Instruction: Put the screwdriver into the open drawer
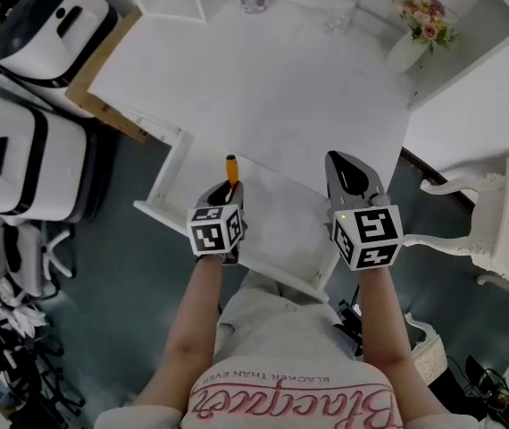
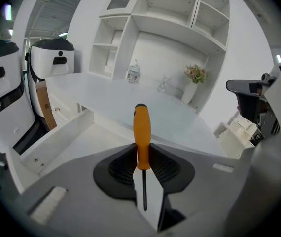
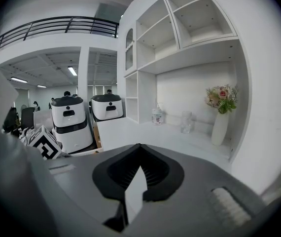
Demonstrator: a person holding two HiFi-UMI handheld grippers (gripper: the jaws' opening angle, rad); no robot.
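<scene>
White desk (image 1: 263,96), drawer (image 1: 286,226) partly behind left gripper (image 1: 230,191)

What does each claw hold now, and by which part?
The left claw grips the screwdriver by the lower end of its orange handle, near the metal shaft. The right claw is shut and holds nothing.

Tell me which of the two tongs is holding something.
The left tongs: they are clamped on the orange handle of the screwdriver. The right tongs are shut with nothing between them.
</scene>
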